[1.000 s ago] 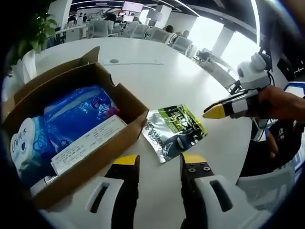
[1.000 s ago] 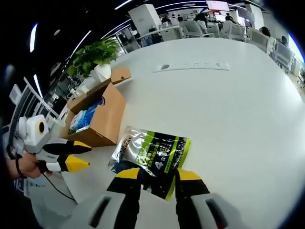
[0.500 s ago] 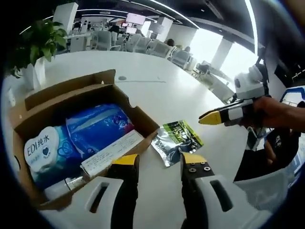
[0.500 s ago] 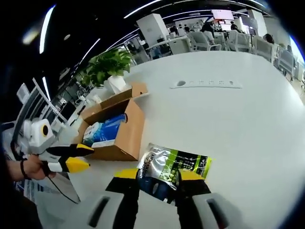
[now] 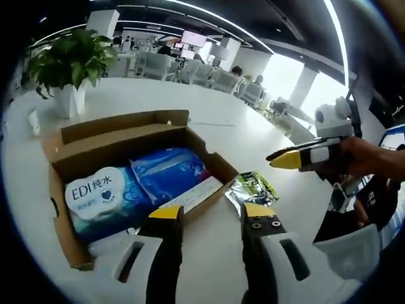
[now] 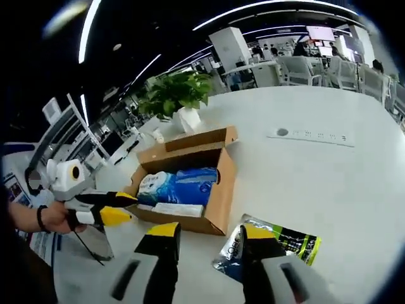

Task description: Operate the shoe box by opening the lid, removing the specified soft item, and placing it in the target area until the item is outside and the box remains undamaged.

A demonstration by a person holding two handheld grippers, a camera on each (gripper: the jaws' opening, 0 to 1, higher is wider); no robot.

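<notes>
An open cardboard shoe box point(image 5: 60, 177) point(image 6: 221, 190) sits on the white table, its lid flap folded back. Inside lie a white-and-blue tissue pack point(image 5: 95, 193) point(image 6: 152, 183), a blue soft pack point(image 5: 168, 171) point(image 6: 193, 180) and a white label card point(image 5: 193, 193). A green-and-black foil pouch point(image 5: 253, 189) point(image 6: 278, 244) lies flat on the table beside the box. My left gripper point(image 5: 207, 212) point(image 6: 107, 208) hangs open over the box's near edge, empty. My right gripper point(image 6: 205, 231) point(image 5: 285, 158) is open and empty above the table near the pouch.
A potted plant point(image 5: 69, 63) point(image 6: 180, 95) stands behind the box. A table power strip point(image 6: 310, 135) lies at the far side. Chairs and desks fill the office background. A person's hand point(image 5: 373, 155) holds the right gripper; another hand point(image 6: 47, 218) holds the left one.
Both cameras have pulled back and up; box and pouch look smaller and farther. The plant has come into view. The pouch stays on the table; both grippers remain open.
</notes>
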